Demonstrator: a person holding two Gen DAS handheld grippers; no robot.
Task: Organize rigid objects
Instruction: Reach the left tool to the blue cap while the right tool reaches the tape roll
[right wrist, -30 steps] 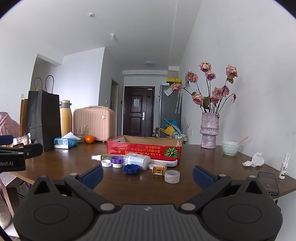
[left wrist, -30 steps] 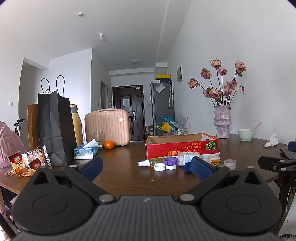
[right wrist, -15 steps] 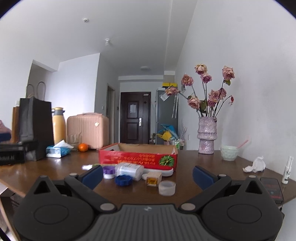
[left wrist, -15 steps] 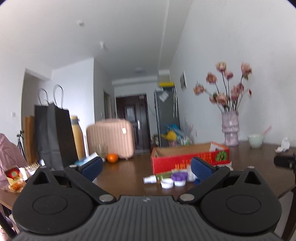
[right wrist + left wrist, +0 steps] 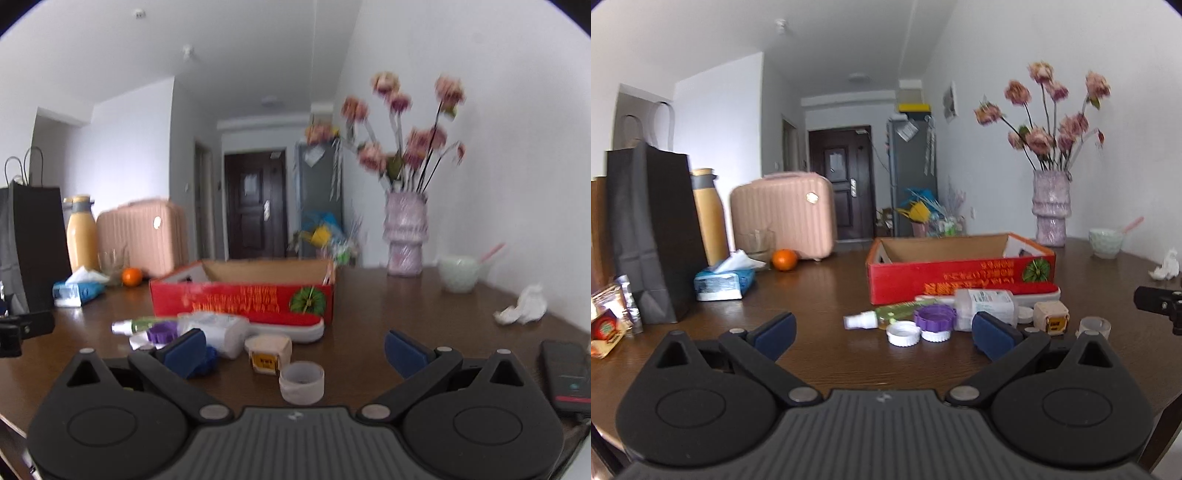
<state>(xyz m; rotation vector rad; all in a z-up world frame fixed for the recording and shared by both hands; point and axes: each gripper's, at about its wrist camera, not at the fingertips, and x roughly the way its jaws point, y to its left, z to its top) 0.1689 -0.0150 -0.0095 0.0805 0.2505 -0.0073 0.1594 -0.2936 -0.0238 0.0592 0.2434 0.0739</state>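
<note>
Red cardboard is facing both cameras: an open box (image 5: pixel 960 273) is sitting on the dark wooden desk (image 5: pixel 812 291), and nothing is being seen inside it from this low angle. The small rigid things are being left loose on the desk just in front of the box: a clear bottle (image 5: pixel 984 304) lying on its side, a green spray bottle (image 5: pixel 882 315) beside it, a purple lid (image 5: pixel 934 318), two white caps (image 5: pixel 903 333), a small cream cube (image 5: pixel 267 350) and a roll of clear tape (image 5: pixel 301 382).

Judging by this layout, the approach step is being carried out and nothing is yet being sorted. The next move is likely being called for on the right side: a short reach forward and down so that the tape roll, or the cube just behind it, is being bracketed by the jaws before closing, with care being taken not to knock the neighbouring blue lid (image 5: pixel 207 360).

Both tools are being held wide open and empty. The left hand-held gripper (image 5: pixel 882 332) is being aimed at the caps, short of them. The right hand-held gripper (image 5: pixel 295 352) is being held over the tape roll and cube, and whether anything is being touched cannot be told.
</note>
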